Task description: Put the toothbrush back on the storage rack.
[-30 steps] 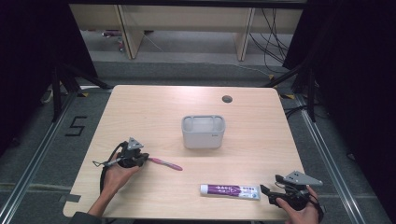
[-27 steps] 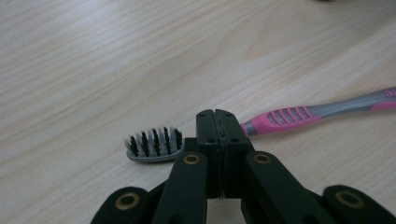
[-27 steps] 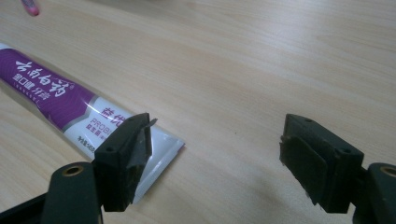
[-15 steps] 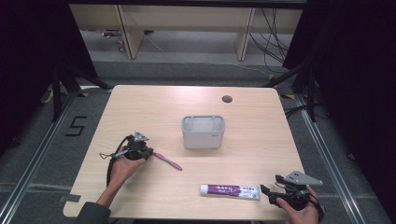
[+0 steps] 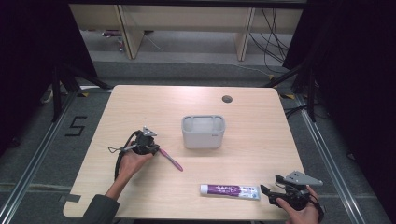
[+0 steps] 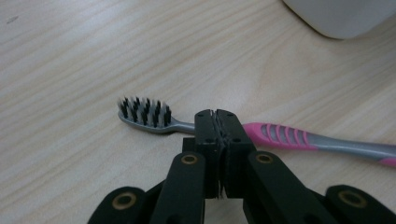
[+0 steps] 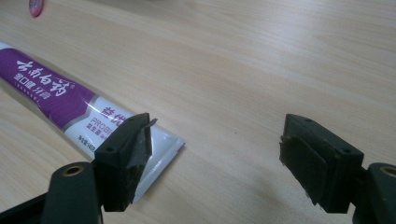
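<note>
Toward the table's (image 5: 140, 100) left edge, the left gripper (image 5: 148, 145) is clamping its jaws tight on the neck of a pink-and-grey toothbrush (image 6: 299, 140), bristles up, just above the wood. A white tub (image 5: 203, 132) is sitting at the centre. Near the front edge a purple toothpaste tube (image 5: 229, 191) is lying flat. At the front right corner, the right gripper (image 5: 270, 185) is resting with jaws wide apart, gripping nothing, one jaw just over the tube's crimped end.
</note>
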